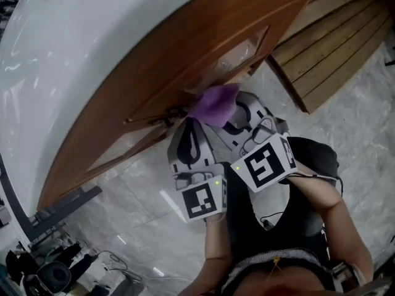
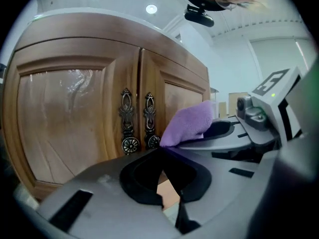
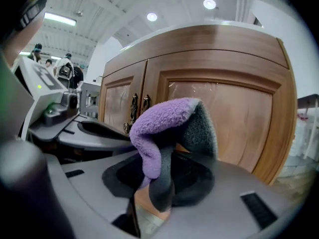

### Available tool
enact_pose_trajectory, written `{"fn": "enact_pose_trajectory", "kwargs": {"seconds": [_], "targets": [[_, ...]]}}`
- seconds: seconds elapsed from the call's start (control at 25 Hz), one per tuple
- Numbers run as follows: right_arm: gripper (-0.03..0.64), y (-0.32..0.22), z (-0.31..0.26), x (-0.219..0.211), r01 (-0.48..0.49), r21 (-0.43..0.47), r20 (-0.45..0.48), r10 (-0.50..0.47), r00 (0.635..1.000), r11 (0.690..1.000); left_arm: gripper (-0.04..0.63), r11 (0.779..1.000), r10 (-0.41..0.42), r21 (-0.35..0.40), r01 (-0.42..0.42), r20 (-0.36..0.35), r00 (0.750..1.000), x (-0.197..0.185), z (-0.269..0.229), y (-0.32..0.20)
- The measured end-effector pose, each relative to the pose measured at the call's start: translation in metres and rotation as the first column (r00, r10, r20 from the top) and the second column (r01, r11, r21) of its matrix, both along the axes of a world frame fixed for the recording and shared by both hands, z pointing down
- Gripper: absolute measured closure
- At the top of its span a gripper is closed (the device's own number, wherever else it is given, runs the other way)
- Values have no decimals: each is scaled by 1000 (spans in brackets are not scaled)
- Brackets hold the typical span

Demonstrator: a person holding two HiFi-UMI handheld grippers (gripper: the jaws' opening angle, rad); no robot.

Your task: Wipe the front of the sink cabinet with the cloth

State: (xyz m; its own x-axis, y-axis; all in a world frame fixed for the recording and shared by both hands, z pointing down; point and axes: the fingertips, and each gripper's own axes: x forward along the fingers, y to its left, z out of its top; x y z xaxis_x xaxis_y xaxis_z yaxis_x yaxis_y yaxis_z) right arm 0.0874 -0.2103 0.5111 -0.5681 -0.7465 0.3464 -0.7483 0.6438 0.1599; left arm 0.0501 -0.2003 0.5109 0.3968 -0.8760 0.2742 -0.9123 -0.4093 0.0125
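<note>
- The purple cloth [image 3: 162, 121] is clamped in the right gripper [image 3: 158, 183], which is held near the cabinet front [image 3: 239, 118].
- The left gripper [image 2: 160, 153] is held alongside, with its jaws closed together.

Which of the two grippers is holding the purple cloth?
The right gripper: its jaws pinch the purple cloth, while the left gripper beside it is shut on nothing.

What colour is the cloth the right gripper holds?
The cloth is purple one side, grey the other; best in the right gripper view.
</note>
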Motion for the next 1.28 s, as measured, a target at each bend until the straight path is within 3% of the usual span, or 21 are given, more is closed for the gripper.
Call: {"fn": "enact_pose_trajectory", "kwargs": {"seconds": [0.12, 0.2, 0.4, 0.68, 1.04, 1.28], "targets": [[434, 5, -10, -8, 15, -29, 29, -14, 999, 999, 595, 996, -88, -34, 86, -57, 995, -7, -16, 8], [434, 13, -25, -6, 1, -59, 43, 1, 999, 998, 595, 994, -108, -36, 107, -47, 993, -7, -38, 14], [434, 43, -97, 2, -18, -137, 54, 25, 998, 990, 595, 993, -101, -65, 97, -73, 992, 2, -114, 41], [434, 63, -214, -10, -42, -145, 62, 52, 997, 989, 595, 993, -110, -55, 105, -87, 990, -6, -234, 67], [434, 86, -309, -17, -44, -143, 46, 51, 998, 989, 595, 987, -160, -46, 155, -117, 980, -26, -335, 77], [434, 89, -387, -22, -67, -141, 60, 76, 995, 988, 595, 994, -112, -15, 111, -93, 989, -33, -408, 80]]}}
